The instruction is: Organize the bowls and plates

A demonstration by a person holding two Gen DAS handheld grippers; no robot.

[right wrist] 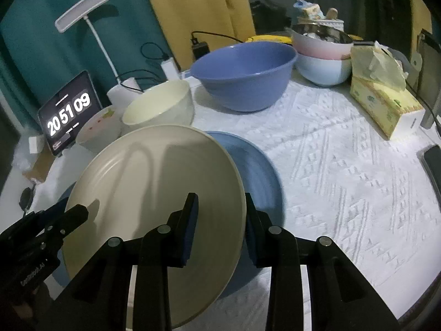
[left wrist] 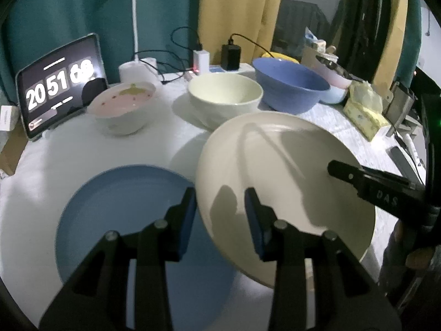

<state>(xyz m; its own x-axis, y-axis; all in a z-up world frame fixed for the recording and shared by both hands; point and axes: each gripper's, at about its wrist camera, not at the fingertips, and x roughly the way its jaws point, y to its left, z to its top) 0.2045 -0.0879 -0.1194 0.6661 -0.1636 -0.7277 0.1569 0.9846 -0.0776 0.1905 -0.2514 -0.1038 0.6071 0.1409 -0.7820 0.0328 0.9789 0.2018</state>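
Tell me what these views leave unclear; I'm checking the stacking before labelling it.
- Blue plate: largely covered by the cream plate in the right wrist view.
- Pink bowl's contents: too dark and small in both views.
- Clock tablet's last digits: blurred in the left wrist view.

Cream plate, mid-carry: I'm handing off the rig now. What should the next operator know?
Left tongs: clamped on the cream plate's near-left rim.
Right tongs: clamped on the opposite rim.
Cream plate: raised, tilted, partly over the blue plate, which lies on the cloth.
Done: no plates stacked yet.
Left: probably set the cream plate on the blue plate, then sort the cream bowl, pink bowl and blue bowl behind.
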